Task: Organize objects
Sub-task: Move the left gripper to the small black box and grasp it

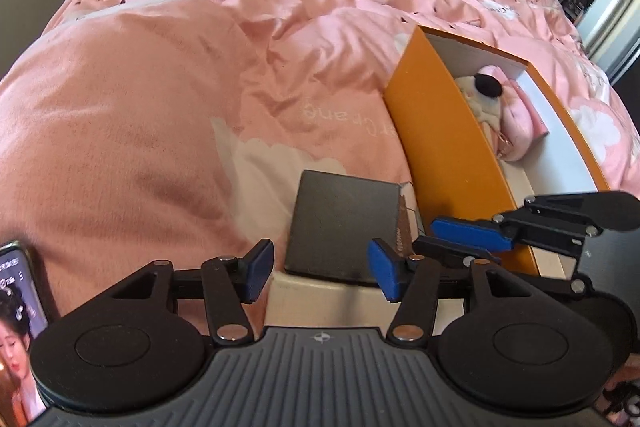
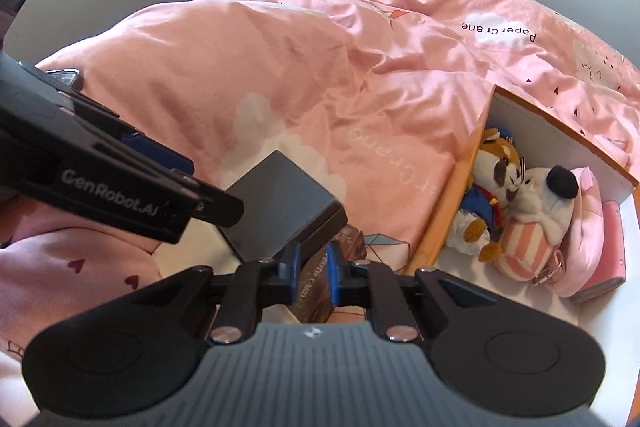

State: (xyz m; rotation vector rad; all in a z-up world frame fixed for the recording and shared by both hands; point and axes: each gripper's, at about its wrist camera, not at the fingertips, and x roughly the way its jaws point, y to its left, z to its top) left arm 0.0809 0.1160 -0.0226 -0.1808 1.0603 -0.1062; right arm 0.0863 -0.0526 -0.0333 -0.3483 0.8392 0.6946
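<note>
While the crumpled pink quilt with white cloud prints fills the bed beyond both pairs of fingers, the open orange cardboard box with a white inside lies to the right of them, its near wall just beside the right gripper. Inside it, well ahead and right of the right fingers, rest a brown-and-white plush dog in blue clothes, a white plush dog with a black nose and pink-striped belly, a soft pink pouch and a flat pink case. The flat dark grey rectangular box sits on the quilt straight ahead of the left gripper, whose fingers are released, spread apart with the box beyond the gap, not pinched. The right fingers are clenched on a small brown printed card pack, beside the dark box's right edge. A lit phone screen lies left of the left fingers.
</note>
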